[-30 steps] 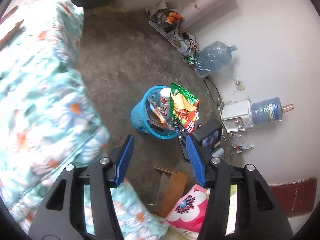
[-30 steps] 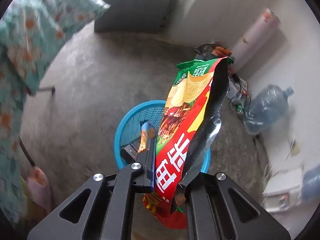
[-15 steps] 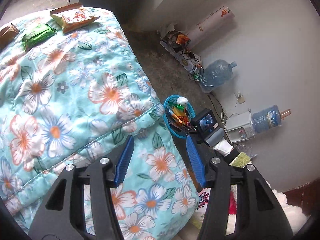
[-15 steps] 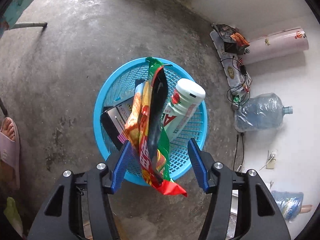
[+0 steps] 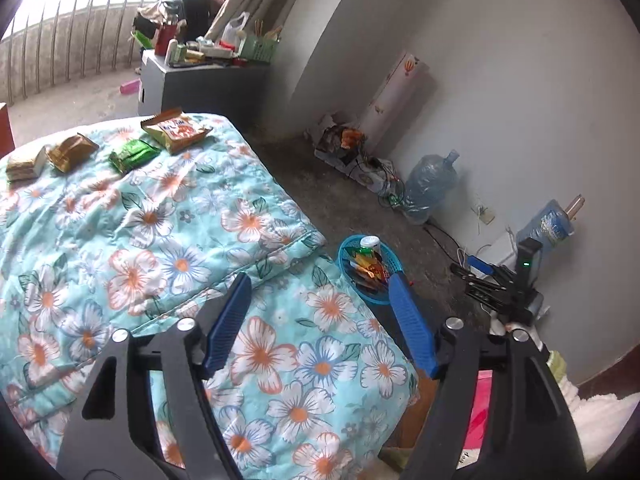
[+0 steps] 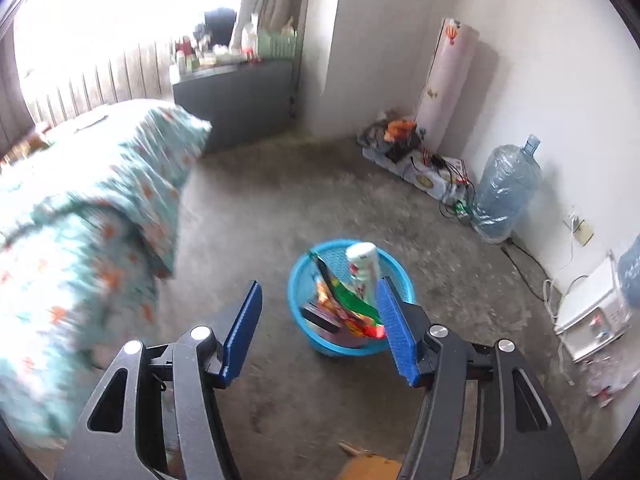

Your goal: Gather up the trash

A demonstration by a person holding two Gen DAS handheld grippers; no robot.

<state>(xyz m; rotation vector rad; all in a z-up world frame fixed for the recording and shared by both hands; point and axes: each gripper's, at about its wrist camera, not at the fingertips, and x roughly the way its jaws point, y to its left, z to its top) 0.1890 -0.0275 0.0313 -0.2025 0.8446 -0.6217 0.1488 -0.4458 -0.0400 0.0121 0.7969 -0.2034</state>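
Both the left gripper (image 5: 320, 320) and right gripper (image 6: 318, 330) are held agape and empty. Collected wrappers sit in the blue basket (image 6: 304, 280); the green packet (image 5: 134, 155) on the bedspread (image 5: 160, 248) is judged next.

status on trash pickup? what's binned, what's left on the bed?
Done: the blue plastic mesh basket on the floor holds a red-green chip bag, a white bottle and other wrappers.

In hand: nothing. The left gripper and the right gripper are both open and empty.

Left: four packets on the floral quilt: an orange snack bag, a green wrapper, a gold packet and a tan packet.
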